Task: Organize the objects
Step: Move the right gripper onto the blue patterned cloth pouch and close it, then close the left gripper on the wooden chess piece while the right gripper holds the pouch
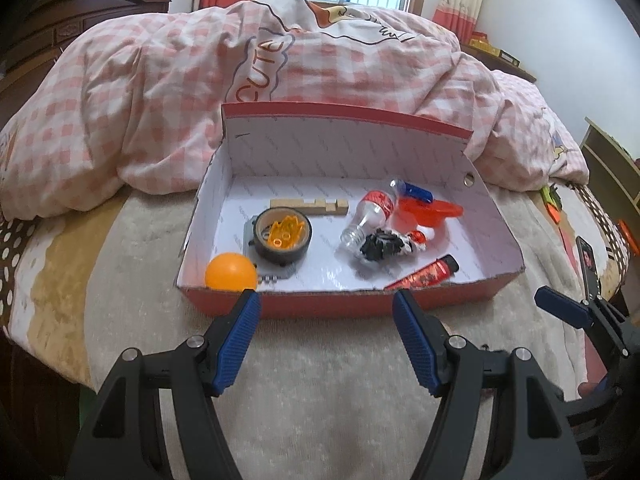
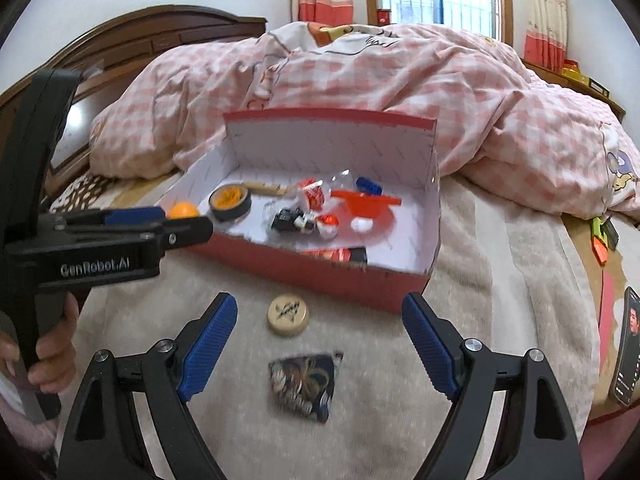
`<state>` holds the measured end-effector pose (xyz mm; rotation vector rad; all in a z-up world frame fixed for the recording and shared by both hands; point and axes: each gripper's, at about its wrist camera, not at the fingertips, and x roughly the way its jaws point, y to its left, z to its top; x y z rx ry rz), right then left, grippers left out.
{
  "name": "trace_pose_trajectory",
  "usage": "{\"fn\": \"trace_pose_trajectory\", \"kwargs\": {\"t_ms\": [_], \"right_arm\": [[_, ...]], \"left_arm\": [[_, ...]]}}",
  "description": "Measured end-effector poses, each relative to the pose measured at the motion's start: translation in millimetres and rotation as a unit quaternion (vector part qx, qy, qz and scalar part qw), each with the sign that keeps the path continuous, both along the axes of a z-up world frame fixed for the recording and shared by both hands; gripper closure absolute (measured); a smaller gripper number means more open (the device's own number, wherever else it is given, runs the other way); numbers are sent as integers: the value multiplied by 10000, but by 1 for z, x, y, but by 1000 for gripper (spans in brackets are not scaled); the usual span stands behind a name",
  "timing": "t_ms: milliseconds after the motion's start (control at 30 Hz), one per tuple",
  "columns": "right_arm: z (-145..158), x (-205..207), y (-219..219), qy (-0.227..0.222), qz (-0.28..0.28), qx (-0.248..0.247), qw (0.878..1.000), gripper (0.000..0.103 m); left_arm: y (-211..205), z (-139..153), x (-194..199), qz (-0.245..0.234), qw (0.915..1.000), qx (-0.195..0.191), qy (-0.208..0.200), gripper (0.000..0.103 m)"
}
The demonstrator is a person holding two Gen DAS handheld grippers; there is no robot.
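A red cardboard box (image 1: pixel 320 306) with a white inside lies on the bed. In it are an orange ball (image 1: pixel 231 274), a tape roll (image 1: pixel 283 240), a wooden block (image 1: pixel 308 205), a clear bottle (image 1: pixel 366 218), a red dish (image 1: pixel 434 210), a black toy (image 1: pixel 382 245) and a red tube (image 1: pixel 428 274). My left gripper (image 1: pixel 324 300) stands open and empty just before the box's near wall. My right gripper (image 2: pixel 318 308) is open above the blanket. A round wooden game piece (image 2: pixel 288 314) lies between its fingers, untouched, and a dark patterned pouch (image 2: pixel 306 384) lies nearer the camera.
A rumpled pink checked quilt (image 1: pixel 320 64) is heaped behind the box. A phone (image 2: pixel 628 344) lies at the bed's right edge, with orange and green bits (image 2: pixel 600 236) beyond it. A hand (image 2: pixel 52 344) holds the left gripper (image 2: pixel 186 222) at the box's left corner.
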<state>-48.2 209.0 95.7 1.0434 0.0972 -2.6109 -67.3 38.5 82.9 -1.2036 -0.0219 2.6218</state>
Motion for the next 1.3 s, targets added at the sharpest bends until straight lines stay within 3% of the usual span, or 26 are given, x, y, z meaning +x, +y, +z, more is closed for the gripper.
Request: {"fn": "trace_pose_trajectory", "kwargs": {"t_ms": [467, 933, 1033, 1100, 1300], "right_arm": [[-26, 22, 2, -428, 301, -76, 9986, 19], [-49, 15, 1, -728, 247, -109, 9970, 38], [-50, 14, 2, -684, 190, -98, 9974, 49], [-49, 14, 5, -662, 137, -123, 9976, 61], [-45, 16, 12, -556, -60, -113, 9984, 66]], "left_arm": [[9, -14, 23, -202, 9993, -264, -180, 34], [22, -26, 27, -382, 9978, -423, -324, 34], [24, -28, 27, -406, 9976, -426, -355, 34], [25, -29, 27, -428, 9975, -430, -364, 34], [32, -31, 25, -508, 9971, -421, -382, 34]]}}
